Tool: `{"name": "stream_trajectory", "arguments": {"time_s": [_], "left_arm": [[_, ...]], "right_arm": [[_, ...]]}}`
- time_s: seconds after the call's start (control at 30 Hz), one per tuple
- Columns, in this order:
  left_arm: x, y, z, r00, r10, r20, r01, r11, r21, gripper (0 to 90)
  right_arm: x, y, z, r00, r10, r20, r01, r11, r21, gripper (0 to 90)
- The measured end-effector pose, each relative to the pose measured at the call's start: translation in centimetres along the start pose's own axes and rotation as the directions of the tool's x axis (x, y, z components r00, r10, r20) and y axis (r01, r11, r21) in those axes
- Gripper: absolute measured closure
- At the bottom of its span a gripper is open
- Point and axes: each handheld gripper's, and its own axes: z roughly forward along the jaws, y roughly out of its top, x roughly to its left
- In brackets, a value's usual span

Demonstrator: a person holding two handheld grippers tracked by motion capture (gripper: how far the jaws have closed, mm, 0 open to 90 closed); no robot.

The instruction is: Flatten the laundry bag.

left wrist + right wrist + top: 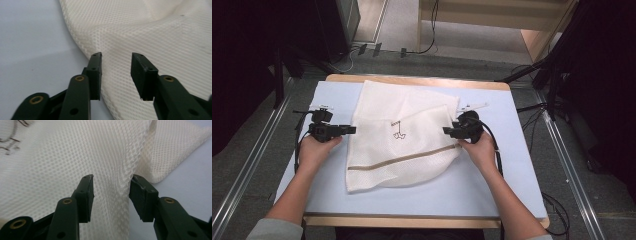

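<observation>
So the white mesh laundry bag is lying flat in the middle of the tabletop, folded over once, its tan zipper strip toward the near edge. The left gripper sits at the bag's left edge and the right gripper at its right edge. Both have jaws parted about halfway, with mesh in the gaps but nothing pinched, so I'd guess a fold has just been laid down. Nothing else is on the tabletop. Only cables on the floor beyond the far edge, not in the way.
</observation>
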Motion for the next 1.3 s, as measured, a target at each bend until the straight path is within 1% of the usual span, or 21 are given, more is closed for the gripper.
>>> {"name": "stream_trajectory", "arguments": {"time_s": [0.03,0.1,0.13,0.23,0.27,0.33,0.47,0.5,0.53,0.57,0.6,0.63,0.67,0.7,0.73,0.8,0.9,1.03,1.07,1.17,1.3], "left_arm": [[0.0,0.0,0.0,1.0,0.0,0.0,0.0,1.0,0.0,57.3],[-0.6,-0.6,-1.0,1.0,0.002,-0.001,-0.002,1.0,-0.007,55.6],[-1.1,-1.5,-1.6,0.9999,0.01,0.007,-0.01,1.0,0.002,53.5],[-1.5,-2.5,-1.8,0.9998,0.008,0.017,-0.009,0.9997,0.022,52.3],[-1.7,-3.5,-2.0,0.9997,0.009,0.021,-0.01,0.9987,0.05,50.5],[-2.1,-4.2,-2.2,0.9998,0.016,0.013,-0.017,0.998,0.06,50.3],[-2.5,-5.3,-2.0,0.9998,0.007,0.017,-0.009,0.9965,0.083,49.4],[-2.5,-5.3,-2.0,0.9998,0.007,0.017,-0.009,0.9965,0.083,49.3],[-2.5,-5.4,-1.8,0.9998,0.005,0.019,-0.007,0.9956,0.094,49.2],[-2.6,-5.5,-1.6,0.9999,0.007,0.016,-0.008,0.9942,0.107,49.2],[-2.7,-5.6,-1.0,0.9999,0.006,0.015,-0.008,0.992,0.126,49.2],[-2.7,-5.6,-1.0,0.9999,0.006,0.015,-0.008,0.992,0.126,49.1],[-2.8,-5.6,-0.4,0.9999,0.006,0.012,-0.008,0.9896,0.144,48.9],[-2.8,-5.6,-0.4,0.9999,0.006,0.012,-0.008,0.9896,0.144,48.9],[-2.9,-5.5,-0.2,0.9998,0.022,0.0,-0.021,0.9894,0.144,49.5],[-2.9,-5.5,-0.1,0.9999,0.015,0.0,-0.015,0.9898,0.142,49.8],[-2.8,-5.4,0.0,1.0,0.002,-0.009,0.0,0.9905,0.137,55.3],[-2.7,-5.2,0.1,0.9999,0.006,-0.014,-0.004,0.9894,0.145,61.3],[-2.8,-5.2,0.2,0.9997,0.009,-0.021,-0.006,0.9897,0.143,62.6],[-2.9,-5.3,0.2,0.9995,0.014,-0.027,-0.01,0.9897,0.143,66.1],[-2.9,-5.3,0.3,0.9995,0.026,-0.018,-0.023,0.9873,0.157,74.5]], "right_arm": [[0.0,0.0,0.0,1.0,0.0,0.0,0.0,1.0,0.0,54.3],[0.2,-0.5,-1.9,1.0,-0.001,-0.006,0.001,0.999,-0.032,53.3],[0.5,-1.3,-3.1,0.9999,0.005,-0.013,-0.005,0.999,-0.046,53.2],[0.7,-2.5,-4.1,0.9999,0.004,-0.016,-0.004,0.999,-0.046,53.3],[1.0,-3.7,-4.9,0.9999,-0.003,-0.017,0.003,0.999,-0.041,53.4],[1.3,-4.8,-5.5,0.9997,-0.015,-0.017,0.014,1.0,-0.026,55.0],[2.0,-6.3,-6.4,0.9989,-0.002,-0.046,0.001,1.0,-0.021,67.5],[2.0,-6.3,-6.4,0.9989,-0.002,-0.046,0.001,1.0,-0.021,67.5],[2.4,-6.6,-6.6,0.9974,-0.015,-0.071,0.013,1.0,-0.02,76.9],[2.4,-6.6,-6.6,0.9974,-0.015,-0.071,0.013,1.0,-0.02,76.9],[3.1,-6.7,-6.3,0.9942,-0.014,-0.107,0.013,1.0,-0.007,81.9],[3.1,-6.7,-6.3,0.9942,-0.014,-0.107,0.013,1.0,-0.007,81.9],[3.7,-6.6,-5.5,0.9919,-0.032,-0.123,0.034,0.999,0.021,84.2],[3.7,-6.6,-5.5,0.9919,-0.032,-0.123,0.034,0.999,0.021,84.2],[4.0,-6.6,-4.4,0.9927,-0.041,-0.113,0.048,0.997,0.055,84.3],[4.1,-6.5,-3.9,0.9932,-0.046,-0.107,0.053,0.997,0.062,84.2],[4.1,-5.9,-2.5,0.9942,-0.052,-0.094,0.058,0.996,0.061,84.2],[4.1,-5.2,-0.8,0.994,-0.081,-0.074,0.086,0.995,0.057,80.8],[4.1,-5.0,-0.6,0.9934,-0.092,-0.069,0.096,0.994,0.054,80.9],[4.0,-4.9,-1.1,0.9957,-0.077,-0.052,0.08,0.996,0.049,79.9],[3.3,-5.6,-2.2,0.9977,-0.056,-0.037,0.057,0.998,0.038,66.9]]}}
